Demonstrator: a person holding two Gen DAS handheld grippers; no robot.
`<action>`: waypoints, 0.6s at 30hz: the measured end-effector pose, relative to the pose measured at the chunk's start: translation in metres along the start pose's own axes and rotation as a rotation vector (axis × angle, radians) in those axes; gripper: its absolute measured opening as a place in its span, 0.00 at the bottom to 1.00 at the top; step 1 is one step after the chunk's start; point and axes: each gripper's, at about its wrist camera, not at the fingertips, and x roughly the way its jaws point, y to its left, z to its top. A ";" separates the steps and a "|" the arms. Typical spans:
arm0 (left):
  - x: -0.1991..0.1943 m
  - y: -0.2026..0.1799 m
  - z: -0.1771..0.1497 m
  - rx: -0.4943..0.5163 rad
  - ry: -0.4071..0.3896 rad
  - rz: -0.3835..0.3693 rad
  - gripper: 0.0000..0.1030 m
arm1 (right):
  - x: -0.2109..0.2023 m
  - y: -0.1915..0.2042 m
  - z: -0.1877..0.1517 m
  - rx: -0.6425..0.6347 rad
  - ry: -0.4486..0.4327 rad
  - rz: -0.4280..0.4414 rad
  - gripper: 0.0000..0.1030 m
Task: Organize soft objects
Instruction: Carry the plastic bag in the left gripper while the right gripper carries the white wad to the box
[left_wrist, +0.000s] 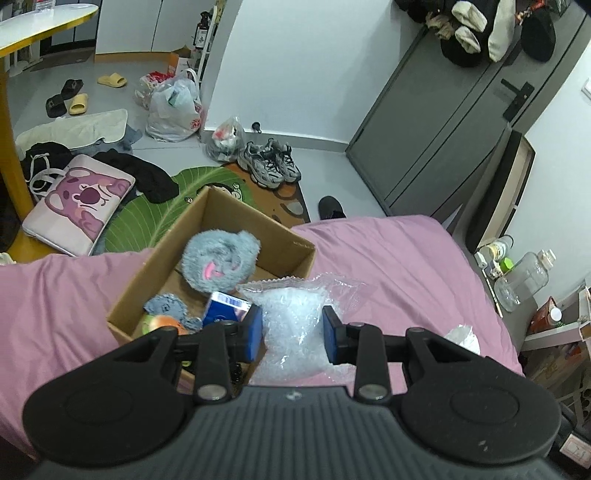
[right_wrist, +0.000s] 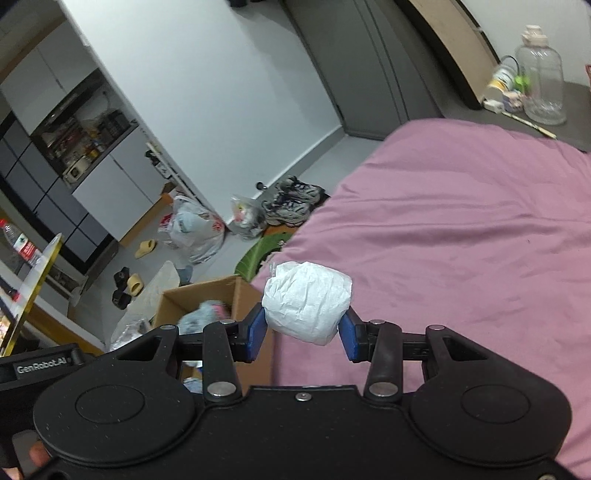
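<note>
Box (left_wrist: 236, 221) was pretty packed: grey fuzzy plush (left_wrist: 221, 260) took up the middle, and a smaller grey toy (left_wrist: 166, 306), an orange ball (left_wrist: 164, 323) and a blue carton (left_wrist: 225, 308) crowded the near corner. Only the far corner showed bare cardboard floor. The clear bag of white filling (left_wrist: 295, 321) lay right against the box's near-right wall. The pink bedspread (right_wrist: 461, 229) to the right was wide open.

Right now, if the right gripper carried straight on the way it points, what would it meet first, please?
The right gripper is shut on a white wrapped bundle. Straight ahead lies the edge of the pink bedspread, so the bundle would probably brush that first; the cardboard box sits left of that line. Depth is uncertain.
</note>
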 end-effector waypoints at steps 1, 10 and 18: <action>-0.003 0.003 0.001 -0.003 -0.003 -0.002 0.31 | -0.001 0.004 0.000 -0.006 -0.001 0.005 0.40; -0.020 0.024 0.012 -0.020 -0.016 -0.003 0.31 | -0.001 0.039 0.002 -0.060 0.002 0.033 0.40; -0.026 0.041 0.022 -0.025 -0.024 0.002 0.31 | 0.007 0.063 -0.001 -0.090 0.020 0.045 0.40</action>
